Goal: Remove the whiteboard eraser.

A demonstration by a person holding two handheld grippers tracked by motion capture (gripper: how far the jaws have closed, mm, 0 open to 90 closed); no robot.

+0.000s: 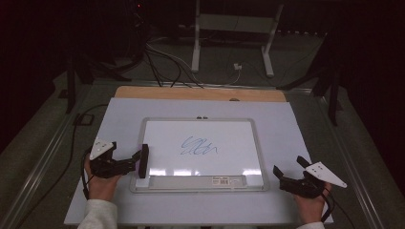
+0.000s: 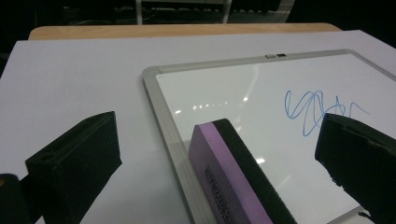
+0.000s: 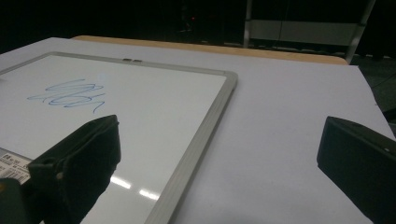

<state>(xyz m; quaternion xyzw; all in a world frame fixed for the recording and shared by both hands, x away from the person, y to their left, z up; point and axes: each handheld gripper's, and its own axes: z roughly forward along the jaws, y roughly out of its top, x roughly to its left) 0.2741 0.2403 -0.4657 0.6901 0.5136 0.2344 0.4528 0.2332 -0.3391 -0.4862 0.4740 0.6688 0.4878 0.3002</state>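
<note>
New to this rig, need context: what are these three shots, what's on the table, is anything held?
No robot here: a person holds a two-jaw hand gripper in each hand. One picture looks down from above; the other two come from cameras riding on each gripper, looking along its black jaws.

On the white table lies a whiteboard with a blue scribble. A purple and black eraser stands on the board's left edge, between the wide jaws of the left gripper, which do not touch it. The right gripper is open beside the board, holding nothing.
</note>
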